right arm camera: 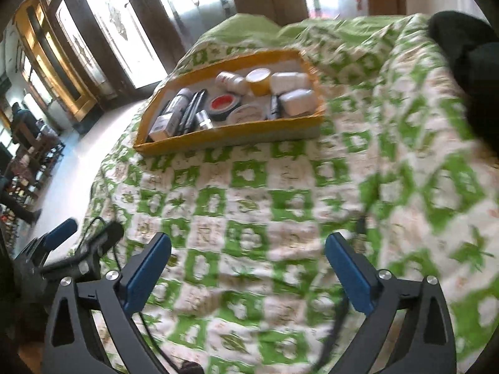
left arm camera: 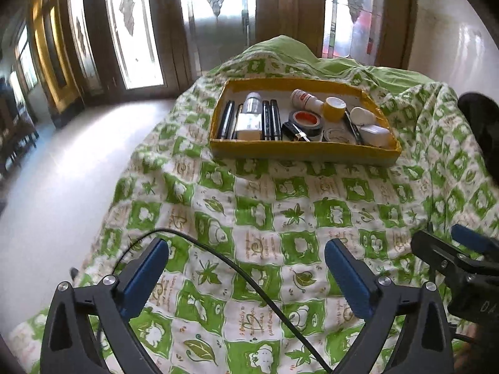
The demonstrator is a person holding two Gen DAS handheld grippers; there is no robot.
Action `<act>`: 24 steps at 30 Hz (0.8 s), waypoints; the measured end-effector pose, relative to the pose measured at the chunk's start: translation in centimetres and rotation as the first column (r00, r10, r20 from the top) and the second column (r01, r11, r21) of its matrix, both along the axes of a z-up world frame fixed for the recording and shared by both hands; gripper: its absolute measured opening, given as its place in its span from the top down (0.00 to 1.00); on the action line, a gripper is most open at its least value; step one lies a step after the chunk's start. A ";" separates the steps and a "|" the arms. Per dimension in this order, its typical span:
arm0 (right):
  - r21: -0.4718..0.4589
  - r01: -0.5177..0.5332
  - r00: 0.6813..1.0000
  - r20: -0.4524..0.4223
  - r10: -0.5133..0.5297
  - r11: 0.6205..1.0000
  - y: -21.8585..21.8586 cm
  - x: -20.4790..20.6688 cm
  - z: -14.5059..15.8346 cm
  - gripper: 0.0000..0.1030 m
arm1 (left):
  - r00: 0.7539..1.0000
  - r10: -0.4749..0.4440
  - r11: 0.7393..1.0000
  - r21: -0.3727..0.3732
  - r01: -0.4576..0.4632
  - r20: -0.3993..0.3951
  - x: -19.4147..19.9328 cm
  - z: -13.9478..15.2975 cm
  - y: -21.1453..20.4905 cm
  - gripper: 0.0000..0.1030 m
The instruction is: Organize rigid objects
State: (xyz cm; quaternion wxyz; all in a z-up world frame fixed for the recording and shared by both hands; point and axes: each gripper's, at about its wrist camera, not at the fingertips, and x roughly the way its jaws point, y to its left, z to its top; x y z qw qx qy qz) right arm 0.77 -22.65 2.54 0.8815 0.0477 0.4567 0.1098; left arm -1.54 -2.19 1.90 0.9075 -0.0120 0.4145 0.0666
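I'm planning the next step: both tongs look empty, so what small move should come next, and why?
Probably ease the left tongs forward toward the yellow tray. Both it and the right tongs are open and hold nothing, hovering over the green-checked quilt, well short of the tray, where every item lies, such as the black tape roll.

The blanket [left arm camera: 249, 205] is white with green squares and leaves. The tray [left arm camera: 305, 151] is yellow. Inside it, a black tape roll [left arm camera: 307, 121] has an orange middle. Both grippers have blue pads [left arm camera: 349, 280] on black arms.
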 end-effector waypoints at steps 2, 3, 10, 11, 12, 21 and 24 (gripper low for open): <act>-0.019 0.011 1.000 0.014 -0.011 1.000 -0.4 -0.6 0.1 0.03 | 1.000 0.006 1.000 0.013 -0.006 0.018 -0.3 0.3 0.0 0.01; -0.028 0.012 1.000 0.019 -0.012 1.000 -0.4 -0.7 0.1 0.03 | 1.000 0.008 1.000 0.014 -0.008 0.023 -0.4 0.3 0.1 0.01; -0.077 -0.002 1.000 0.030 0.005 0.997 -0.1 -1.1 -0.4 0.03 | 0.999 0.027 0.999 0.022 -0.028 0.025 -0.5 0.3 0.4 0.01; -0.082 -0.001 1.000 0.029 0.004 0.997 -0.1 -1.1 -0.5 0.03 | 0.999 0.028 0.999 0.026 -0.029 0.027 -0.7 0.3 0.3 0.01; -0.085 0.000 1.000 0.030 0.003 0.996 -0.1 -1.1 -0.5 0.03 | 0.999 0.028 0.999 0.029 -0.029 0.028 -0.7 0.3 0.3 0.01; -0.112 0.016 0.991 0.136 -0.001 0.994 -0.1 -2.0 0.8 0.03 | 0.999 0.033 0.999 0.002 -0.033 0.043 -1.0 0.3 0.8 0.01; -0.127 0.008 0.983 0.183 0.016 0.992 0.3 -2.5 1.5 0.02 | 0.999 0.037 0.999 -0.005 -0.037 0.039 -0.8 0.3 0.9 0.01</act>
